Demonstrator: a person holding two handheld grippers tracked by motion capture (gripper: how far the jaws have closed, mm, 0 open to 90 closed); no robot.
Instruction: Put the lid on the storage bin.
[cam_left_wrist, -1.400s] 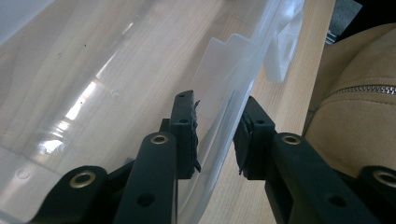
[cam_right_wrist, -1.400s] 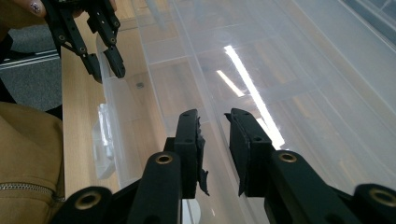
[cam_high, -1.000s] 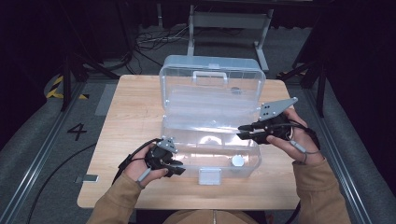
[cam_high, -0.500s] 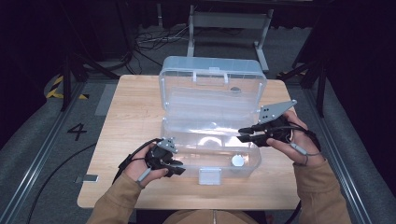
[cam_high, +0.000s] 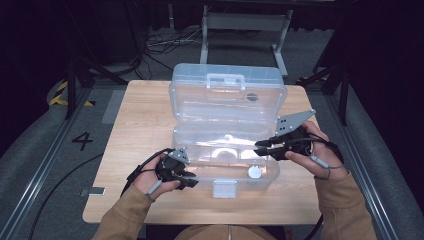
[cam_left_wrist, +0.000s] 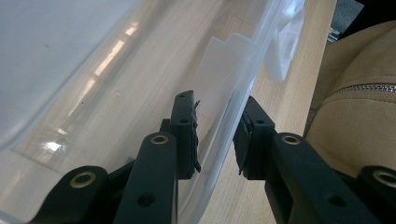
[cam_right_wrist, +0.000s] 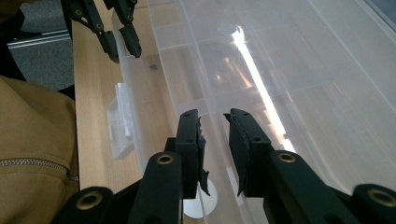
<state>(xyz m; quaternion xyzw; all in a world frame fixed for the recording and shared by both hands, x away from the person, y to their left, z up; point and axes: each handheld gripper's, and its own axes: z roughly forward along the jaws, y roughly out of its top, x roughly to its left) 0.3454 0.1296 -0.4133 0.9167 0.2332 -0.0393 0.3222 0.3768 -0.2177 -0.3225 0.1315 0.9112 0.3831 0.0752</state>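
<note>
A clear plastic box (cam_high: 200, 131) stands open on the wooden table (cam_high: 140, 120), its lid (cam_high: 227, 97) tipped up at the back. My left gripper (cam_high: 192, 180) is at the box's front left corner. In the left gripper view its jaws (cam_left_wrist: 215, 126) straddle the thin front wall (cam_left_wrist: 243, 100); one pad lies at the wall, the other stands off it. My right gripper (cam_high: 260, 146) hovers over the box's right end, open, with nothing between the jaws (cam_right_wrist: 212, 123). A small white disc (cam_high: 254, 172) lies on the box floor under it.
The box's white front latch (cam_high: 224, 188) hangs toward the table's near edge. A person's tan sleeves (cam_high: 345, 205) come in from the bottom. Black stands and cables crowd the dark floor behind the table. Bare wood runs left of the box.
</note>
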